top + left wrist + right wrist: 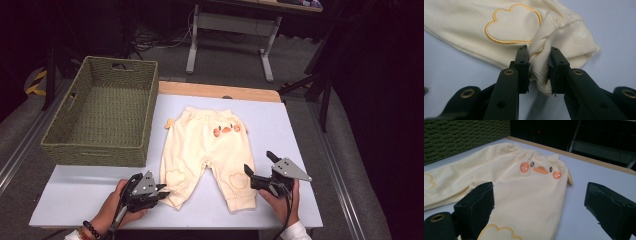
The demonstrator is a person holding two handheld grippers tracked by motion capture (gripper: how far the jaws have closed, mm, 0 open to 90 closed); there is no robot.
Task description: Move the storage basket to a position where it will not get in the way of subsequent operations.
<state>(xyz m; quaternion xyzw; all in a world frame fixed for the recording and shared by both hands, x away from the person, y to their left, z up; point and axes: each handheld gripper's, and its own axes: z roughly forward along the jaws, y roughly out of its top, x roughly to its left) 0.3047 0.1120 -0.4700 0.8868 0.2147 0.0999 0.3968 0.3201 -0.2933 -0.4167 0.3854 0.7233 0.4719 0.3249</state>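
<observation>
- Gripping the ribbed cuff (541, 72) of the cream baby trousers (207, 150), spread flat on the table (75, 195) beside the woven basket (102, 117), the left gripper (161, 192) pinches 1 leg end.
- Right gripper (257, 167) hovers wide at the other cuff (242, 202), holding nothing; it likely must close there next.
- Both hands rest low at the near edge.

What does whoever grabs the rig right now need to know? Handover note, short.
Left gripper: shut on the ribbed cuff of one leg of the cream baby pants, low at the table.
Right gripper: jaws wide open, holding nothing, poised over the other leg near its cloud patch.
Pants: spread flat on the white table, duck face up, waistband toward the far edge. Woven basket sits at the far left of the table, nothing in it.
Done: one cuff gripped.
Left: likely grip the second cuff, then fold or lift; pants not yet moved.
</observation>
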